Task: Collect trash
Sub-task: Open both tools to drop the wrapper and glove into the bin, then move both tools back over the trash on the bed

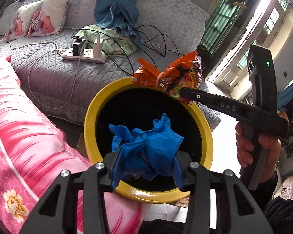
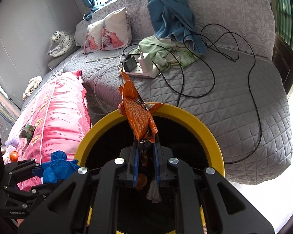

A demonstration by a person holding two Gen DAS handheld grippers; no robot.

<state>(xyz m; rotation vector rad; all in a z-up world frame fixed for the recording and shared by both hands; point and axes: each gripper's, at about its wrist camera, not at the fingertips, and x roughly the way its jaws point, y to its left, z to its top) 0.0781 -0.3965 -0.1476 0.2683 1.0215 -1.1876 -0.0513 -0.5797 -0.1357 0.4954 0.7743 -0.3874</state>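
A white power strip [image 2: 141, 73] with two chargers plugged in lies on the grey quilted sofa [image 2: 234, 105], black cables [image 2: 252, 89] trailing right. A pink floral pillow [image 2: 56, 109] sits near left, and a toy tiger [image 2: 61, 42] lies far left.

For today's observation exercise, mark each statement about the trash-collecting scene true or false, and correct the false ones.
1. The left gripper holds a crumpled blue glove. True.
2. The right gripper is open and holds nothing. False: it is shut on an orange snack wrapper.
3. The bin has a yellow rim. True.
4. The power strip lies on the floor. False: it lies on the grey sofa.
5. Both items are held over the bin's opening. True.
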